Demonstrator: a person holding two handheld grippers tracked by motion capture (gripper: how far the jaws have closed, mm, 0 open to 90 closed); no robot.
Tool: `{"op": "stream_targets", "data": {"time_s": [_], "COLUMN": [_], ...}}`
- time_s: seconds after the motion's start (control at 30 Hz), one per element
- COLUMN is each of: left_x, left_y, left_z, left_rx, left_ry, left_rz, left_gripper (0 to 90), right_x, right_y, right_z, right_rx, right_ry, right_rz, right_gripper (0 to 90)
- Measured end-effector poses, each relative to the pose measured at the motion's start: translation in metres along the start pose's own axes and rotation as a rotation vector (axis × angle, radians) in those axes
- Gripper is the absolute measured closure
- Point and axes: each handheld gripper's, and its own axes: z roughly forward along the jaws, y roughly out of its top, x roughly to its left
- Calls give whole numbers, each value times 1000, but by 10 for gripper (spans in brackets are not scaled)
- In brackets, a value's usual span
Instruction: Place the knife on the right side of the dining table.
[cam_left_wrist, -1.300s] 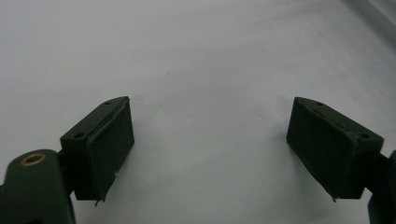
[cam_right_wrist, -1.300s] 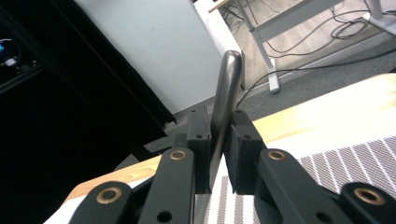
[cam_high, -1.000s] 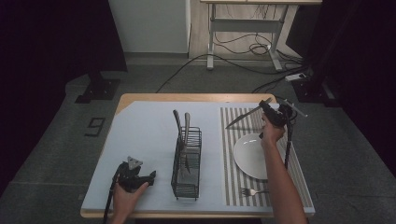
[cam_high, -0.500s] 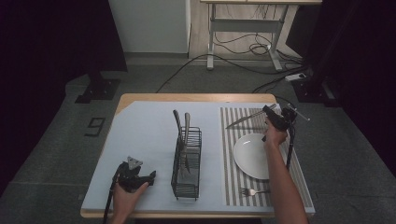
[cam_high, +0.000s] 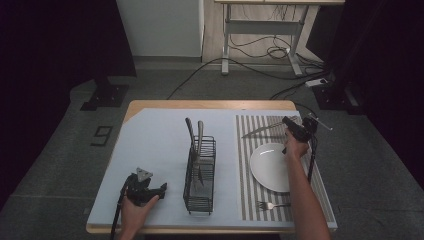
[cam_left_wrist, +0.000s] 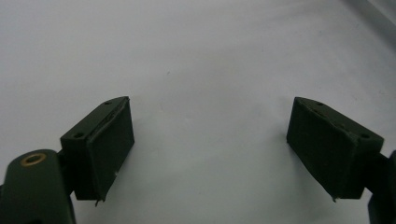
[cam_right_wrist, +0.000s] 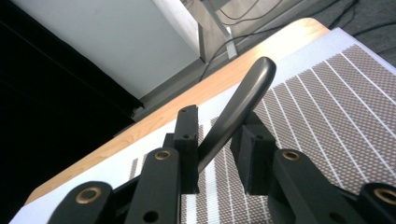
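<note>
Right gripper (cam_right_wrist: 215, 154): clamped on knife (cam_high: 260, 133) handle, held above striped mat (cam_high: 245, 175), beyond plate (cam_high: 270, 167) | Left gripper (cam_left_wrist: 210, 144): jaws spread, empty, low over pale table cover (cam_high: 155, 150) beside wire rack (cam_high: 201, 172) | Fork (cam_high: 270, 204): on mat.

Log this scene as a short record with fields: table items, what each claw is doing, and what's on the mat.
surface: table with striped mat at its right
rack: wire rack mid-table, two utensils standing in it
on mat: plate, fork near the front edge
left claw: open, low over bare table
right claw: shut on a knife by its handle, held over the mat's far end
</note>
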Motion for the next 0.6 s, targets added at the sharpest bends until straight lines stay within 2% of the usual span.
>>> {"op": "stream_targets", "data": {"time_s": [0.3, 0.6], "left_x": [0, 0], "left_y": [0, 0], "left_z": [0, 0], "left_rx": [0, 0], "left_ry": [0, 0], "left_rz": [0, 0], "left_gripper": [144, 144], "right_x": [-7, -12], "right_y": [-3, -5], "right_z": [4, 7], "right_rx": [37, 54], "right_ry": [-45, -61], "right_rz": [34, 54], "right_gripper": [703, 692]}}
